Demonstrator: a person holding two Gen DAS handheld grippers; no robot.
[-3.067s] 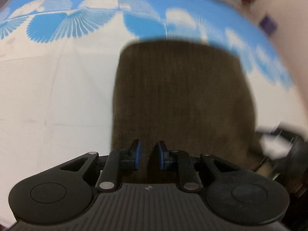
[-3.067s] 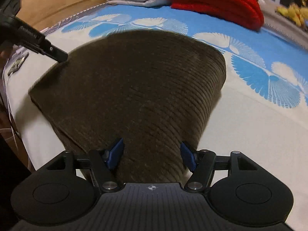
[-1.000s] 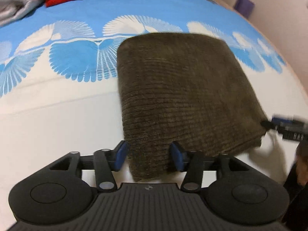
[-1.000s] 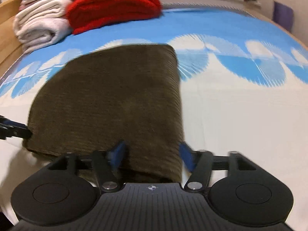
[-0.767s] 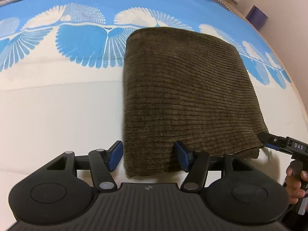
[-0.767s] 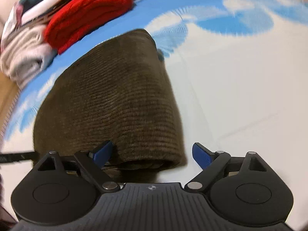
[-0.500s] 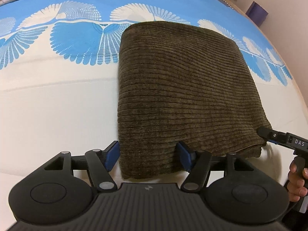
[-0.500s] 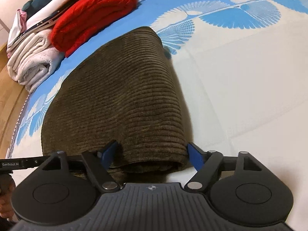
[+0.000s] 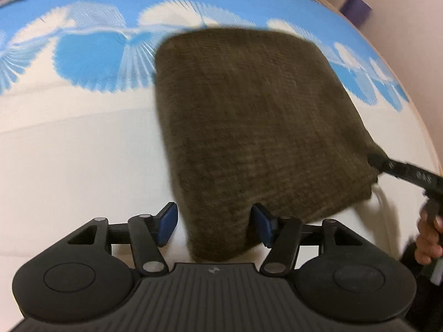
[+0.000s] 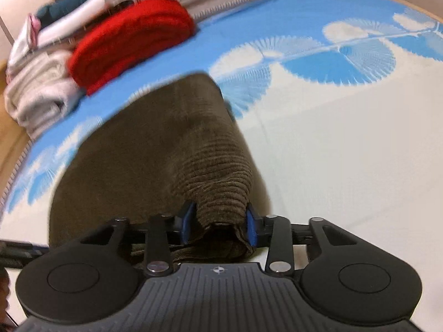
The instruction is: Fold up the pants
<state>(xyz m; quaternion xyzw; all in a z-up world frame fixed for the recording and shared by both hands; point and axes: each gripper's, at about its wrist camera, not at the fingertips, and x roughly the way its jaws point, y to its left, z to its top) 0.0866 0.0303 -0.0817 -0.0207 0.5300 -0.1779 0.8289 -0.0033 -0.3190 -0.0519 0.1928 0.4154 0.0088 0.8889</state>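
Pants [image 10: 155, 149] corner between right tongs [image 10: 220, 225]

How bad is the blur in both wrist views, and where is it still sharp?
Left wrist view: the folded brown corduroy pants and blue fan-print bedsheet are smeared, ribs barely readable; the left tool is crisp. Right wrist view: the red knit stack and far pants are blurred; ribs stay sharp near the right tool.

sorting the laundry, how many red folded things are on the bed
1: a red knit sweater, folded at the far end of the bed beside the white towels; the left wrist view shows only its edge. Others may lie outside both views.
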